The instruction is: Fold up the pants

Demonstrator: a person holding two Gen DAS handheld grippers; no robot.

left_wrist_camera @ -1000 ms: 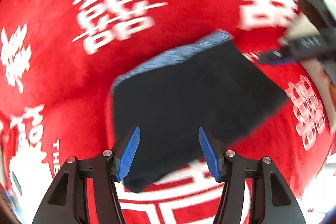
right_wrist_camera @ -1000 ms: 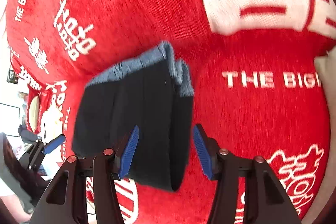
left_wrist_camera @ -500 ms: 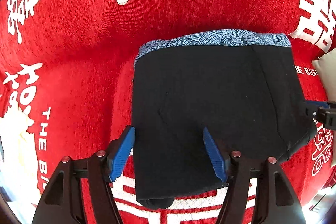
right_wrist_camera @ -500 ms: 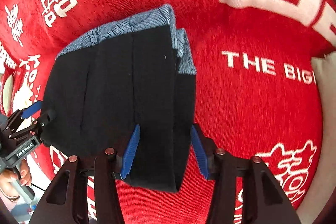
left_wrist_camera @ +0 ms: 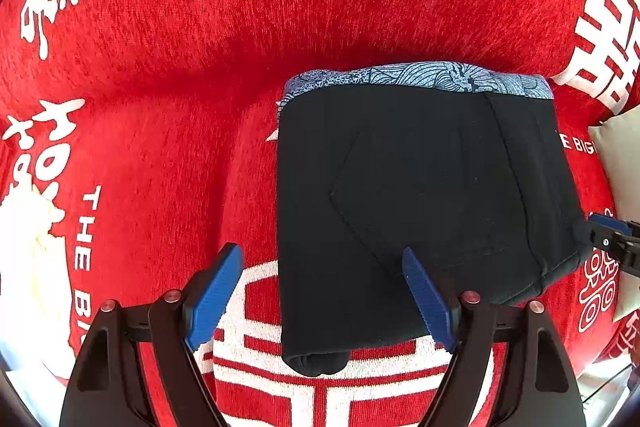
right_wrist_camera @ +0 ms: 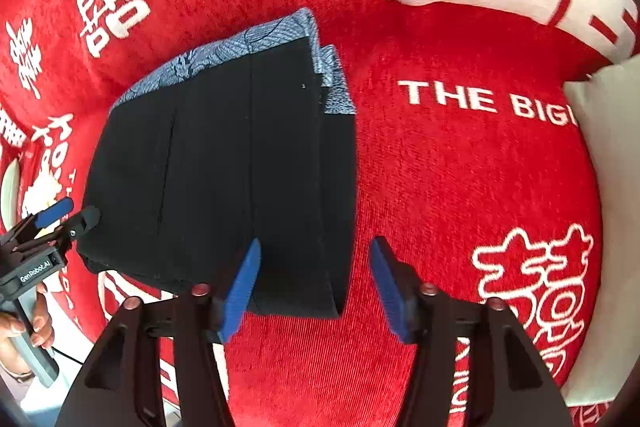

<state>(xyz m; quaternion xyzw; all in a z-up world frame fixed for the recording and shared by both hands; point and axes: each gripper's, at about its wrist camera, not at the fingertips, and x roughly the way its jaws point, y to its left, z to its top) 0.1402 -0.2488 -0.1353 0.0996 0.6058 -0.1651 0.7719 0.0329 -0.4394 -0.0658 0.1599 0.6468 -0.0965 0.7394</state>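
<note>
The black pants (left_wrist_camera: 420,195), folded into a compact rectangle with a blue patterned waistband (left_wrist_camera: 416,77) at the far edge, lie flat on the red blanket (left_wrist_camera: 160,67). My left gripper (left_wrist_camera: 322,299) points down over their near left corner. Its jaws are opening: one pad rests above the cloth, the other stands clear of the edge. My right gripper (right_wrist_camera: 316,291) hovers over the near right corner of the pants (right_wrist_camera: 224,167), also opening and pressing nothing. Each gripper shows at the edge of the other's view: the right gripper (left_wrist_camera: 600,231) and the left gripper (right_wrist_camera: 70,215).
The blanket carries large white characters and the lettering "THE BIG". A beige cushion (right_wrist_camera: 600,187) lies at the right, and the same cushion (left_wrist_camera: 618,147) shows in the left wrist view. A person's hand (right_wrist_camera: 24,327) holds the left gripper's handle. A pale patch (left_wrist_camera: 28,247) sits at the left.
The pants have come to rest flat on the blanket. Both grippers have sunk closer to the cloth, and both pairs of jaws stand wider, the left clearly more so.
</note>
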